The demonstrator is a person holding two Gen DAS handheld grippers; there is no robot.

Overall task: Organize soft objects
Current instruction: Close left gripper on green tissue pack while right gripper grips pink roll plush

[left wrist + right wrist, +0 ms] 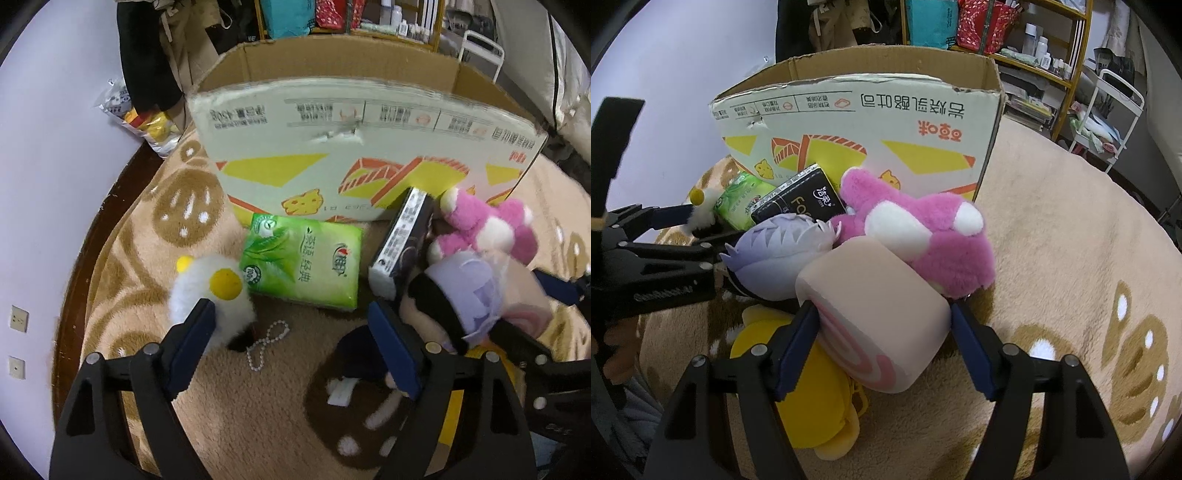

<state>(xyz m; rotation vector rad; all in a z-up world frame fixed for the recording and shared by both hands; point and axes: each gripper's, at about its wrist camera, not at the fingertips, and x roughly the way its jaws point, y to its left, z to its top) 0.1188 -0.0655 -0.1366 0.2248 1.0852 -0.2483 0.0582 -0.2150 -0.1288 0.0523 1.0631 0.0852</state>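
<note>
Right gripper (882, 332) clamped on the pink swirl-roll cushion (875, 314), lifted clear of the pile, presumably bound for the open cardboard box (857, 122) at the rug's (1052, 240) far edge. Left gripper (291, 332) jaws apart, nothing between them, beside the white plush (210, 299). Count: four plush toys, one cushion, two tissue packs, one box.
</note>
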